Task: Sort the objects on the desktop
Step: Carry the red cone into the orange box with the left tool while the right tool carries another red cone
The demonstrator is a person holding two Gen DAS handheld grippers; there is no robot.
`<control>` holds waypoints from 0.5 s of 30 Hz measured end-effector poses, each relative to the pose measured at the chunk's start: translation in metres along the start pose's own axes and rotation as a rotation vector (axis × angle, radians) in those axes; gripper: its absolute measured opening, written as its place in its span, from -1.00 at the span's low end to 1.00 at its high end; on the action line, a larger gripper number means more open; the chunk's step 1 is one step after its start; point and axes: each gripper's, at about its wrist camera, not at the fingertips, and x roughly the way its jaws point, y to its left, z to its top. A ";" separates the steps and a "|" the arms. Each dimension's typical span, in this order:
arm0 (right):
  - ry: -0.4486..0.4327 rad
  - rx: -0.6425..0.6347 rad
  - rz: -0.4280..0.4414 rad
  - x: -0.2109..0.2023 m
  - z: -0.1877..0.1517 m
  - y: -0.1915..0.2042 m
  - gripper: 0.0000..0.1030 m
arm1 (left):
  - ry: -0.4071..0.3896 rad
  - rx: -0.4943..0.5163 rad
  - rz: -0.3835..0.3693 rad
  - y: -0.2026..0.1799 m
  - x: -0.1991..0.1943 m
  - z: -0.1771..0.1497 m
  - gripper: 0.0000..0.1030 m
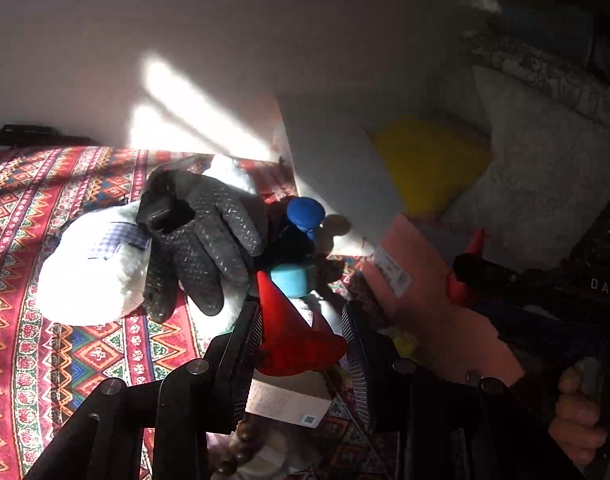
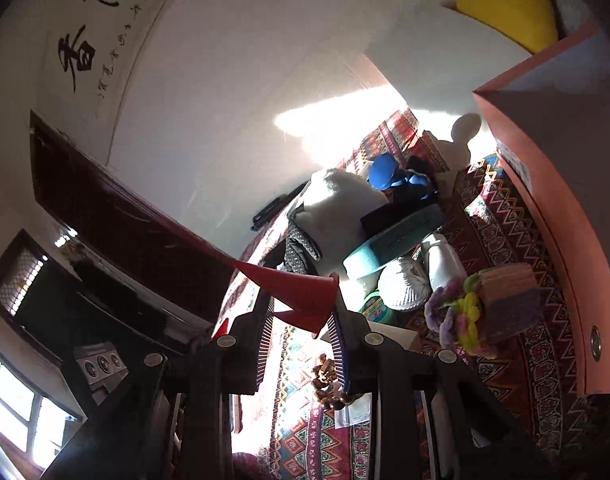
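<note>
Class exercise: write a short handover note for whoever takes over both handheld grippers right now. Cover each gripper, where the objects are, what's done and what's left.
Left gripper: shut on a red cone.
Right gripper: shut on a second red cone.
On the patterned cloth: black glove lying over a white plush, blue toy, beads, paper card.
Pink box stands to the right.
Done: both cones picked up.
Left: place the cones, then sort the rest.

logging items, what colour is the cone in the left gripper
Red cone, clearest in the left wrist view.
</note>
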 end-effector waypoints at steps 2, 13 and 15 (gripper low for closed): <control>-0.031 0.008 -0.003 -0.016 0.004 -0.004 -0.45 | -0.002 0.017 -0.022 -0.015 0.006 0.003 -0.31; -0.251 0.106 -0.040 -0.098 0.023 -0.053 -0.45 | 0.010 0.122 -0.179 -0.116 0.055 0.027 -0.31; -0.297 0.126 -0.055 -0.115 0.025 -0.063 -0.45 | 0.019 0.147 -0.211 -0.138 0.065 0.029 -0.31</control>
